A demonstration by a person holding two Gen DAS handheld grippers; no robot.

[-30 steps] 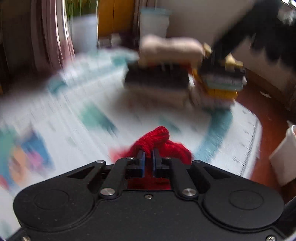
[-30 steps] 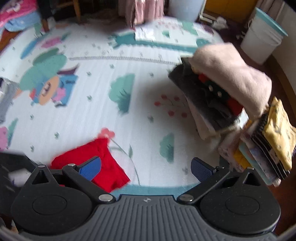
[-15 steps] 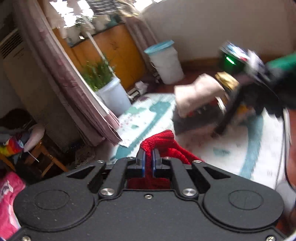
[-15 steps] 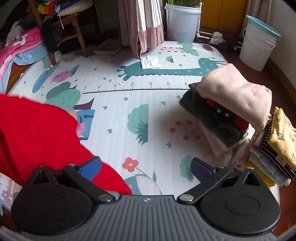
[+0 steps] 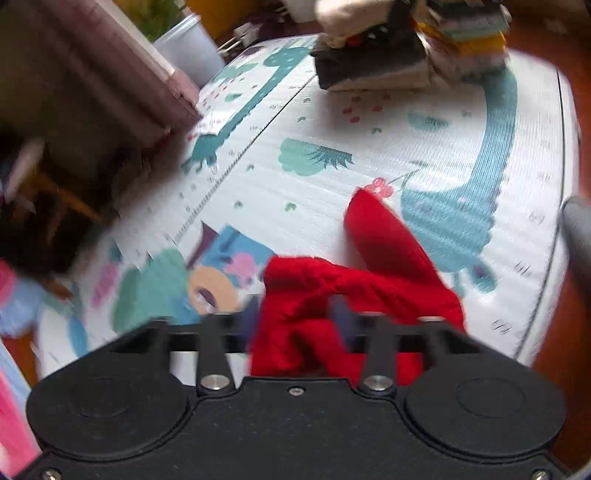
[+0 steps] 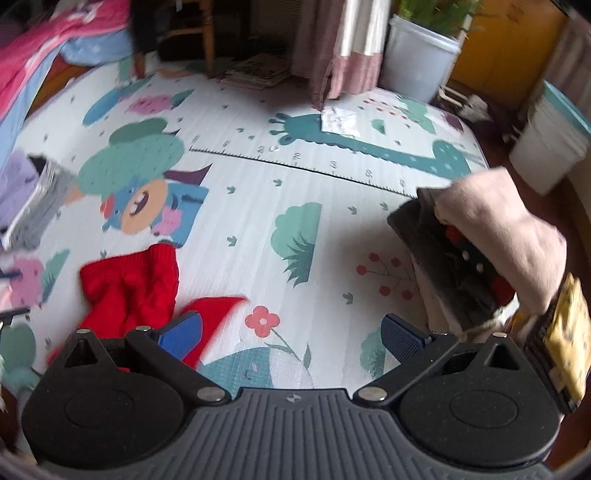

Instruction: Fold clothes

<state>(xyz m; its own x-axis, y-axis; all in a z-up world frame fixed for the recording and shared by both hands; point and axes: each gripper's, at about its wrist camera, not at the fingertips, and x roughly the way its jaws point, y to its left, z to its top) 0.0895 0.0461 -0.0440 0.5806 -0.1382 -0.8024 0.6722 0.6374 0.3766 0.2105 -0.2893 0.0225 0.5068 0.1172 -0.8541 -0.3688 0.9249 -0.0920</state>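
Observation:
A red knit garment (image 5: pixel 388 251) lies crumpled on the printed play mat (image 5: pixel 332 184). One bunched end of it sits between the fingers of my left gripper (image 5: pixel 297 317). Those jaws are opening, and the pads stand apart from the cloth. In the right wrist view the same red garment (image 6: pixel 133 288) lies at the lower left of the mat (image 6: pixel 258 192), partly behind the left finger. My right gripper (image 6: pixel 291 330) hovers open above the mat with nothing between its fingers. A stack of folded clothes (image 6: pixel 480 251) topped by a pale pink piece stands at the mat's right side.
A second folded stack with a yellow piece (image 6: pixel 565 339) adjoins the first. A grey and purple garment (image 6: pixel 33 199) lies at the mat's left edge, and a paper (image 6: pixel 338 120) lies farther back. Beyond the mat are a planter bucket (image 6: pixel 421 62), curtain (image 6: pixel 340 48), lidded bin (image 6: pixel 550 144) and chair (image 6: pixel 184 33).
My left gripper, earlier shut on the raised red garment, has swung down toward the mat and its jaws have parted. The garment now rests on the mat. My right gripper stays open.

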